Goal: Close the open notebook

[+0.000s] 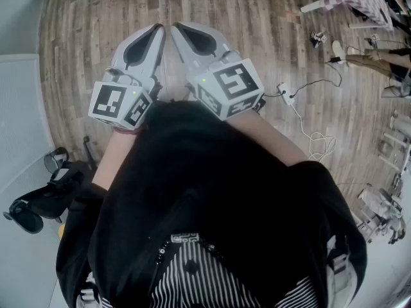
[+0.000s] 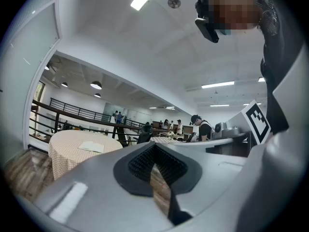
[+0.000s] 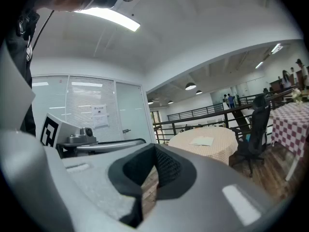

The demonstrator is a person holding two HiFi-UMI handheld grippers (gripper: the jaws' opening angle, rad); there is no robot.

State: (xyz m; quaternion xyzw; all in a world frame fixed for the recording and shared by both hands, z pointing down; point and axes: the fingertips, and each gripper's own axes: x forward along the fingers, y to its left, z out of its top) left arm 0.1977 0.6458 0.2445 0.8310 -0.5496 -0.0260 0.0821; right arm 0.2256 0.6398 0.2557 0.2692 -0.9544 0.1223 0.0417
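The open notebook (image 2: 91, 147) lies flat on a round table with a beige checked cloth (image 2: 67, 153), far ahead and to the left in the left gripper view. In the right gripper view the notebook (image 3: 202, 141) sits on that table (image 3: 212, 146), to the right of centre. My left gripper (image 2: 155, 146) and right gripper (image 3: 155, 149) are both shut with nothing between the pads. From the head camera the left gripper (image 1: 158, 27) and right gripper (image 1: 174, 25) are side by side in front of my body, tips nearly touching, above wooden floor.
A black office chair (image 3: 256, 129) stands right of the round table, beside a red checked table (image 3: 289, 124). A railing (image 2: 72, 112) runs behind. People (image 2: 200, 127) stand far off. On the floor lie a power strip with cable (image 1: 286, 94) and black gear (image 1: 38, 201).
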